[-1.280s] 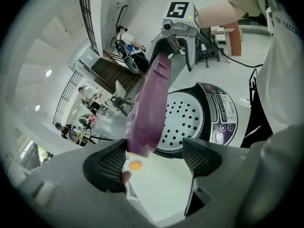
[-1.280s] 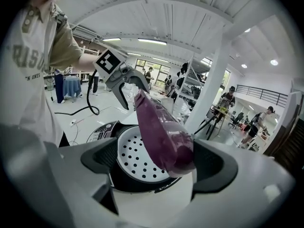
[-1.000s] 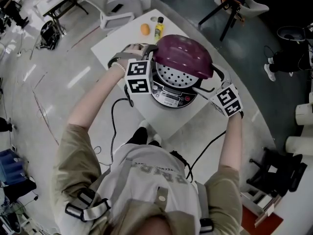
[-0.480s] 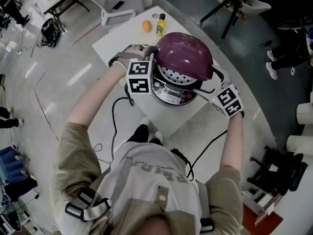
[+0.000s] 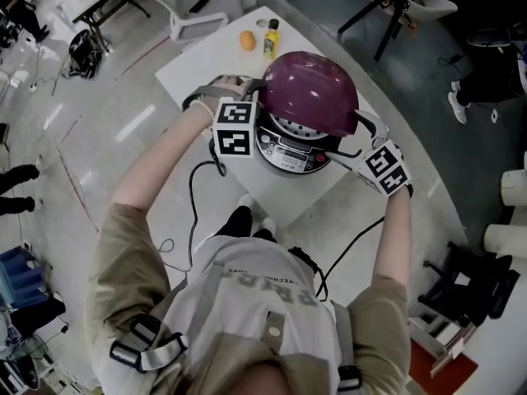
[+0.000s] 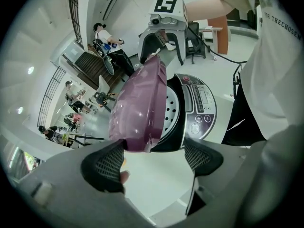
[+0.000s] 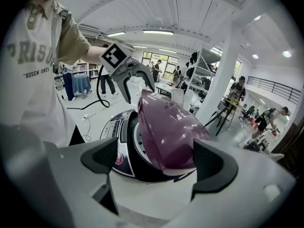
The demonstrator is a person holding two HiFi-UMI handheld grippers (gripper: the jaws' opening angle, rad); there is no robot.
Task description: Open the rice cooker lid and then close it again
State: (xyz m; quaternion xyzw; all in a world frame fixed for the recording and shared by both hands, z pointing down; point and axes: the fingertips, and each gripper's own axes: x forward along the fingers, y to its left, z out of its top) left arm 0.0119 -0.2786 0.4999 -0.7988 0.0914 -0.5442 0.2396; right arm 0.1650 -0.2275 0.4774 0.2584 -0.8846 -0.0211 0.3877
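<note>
Nearby, beyond rice cooker (image 5: 288, 156): orange (image 5: 247, 41), bottle (image 5: 269, 39).

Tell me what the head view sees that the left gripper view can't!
Only the head view shows the yellow bottle beyond the rice cooker, and the marker cube on the left claw. Only the left gripper view shows that claw's jaws standing apart, gripping nothing. Both show the purple lid tilted partway up and the holed plate underneath it.
</note>
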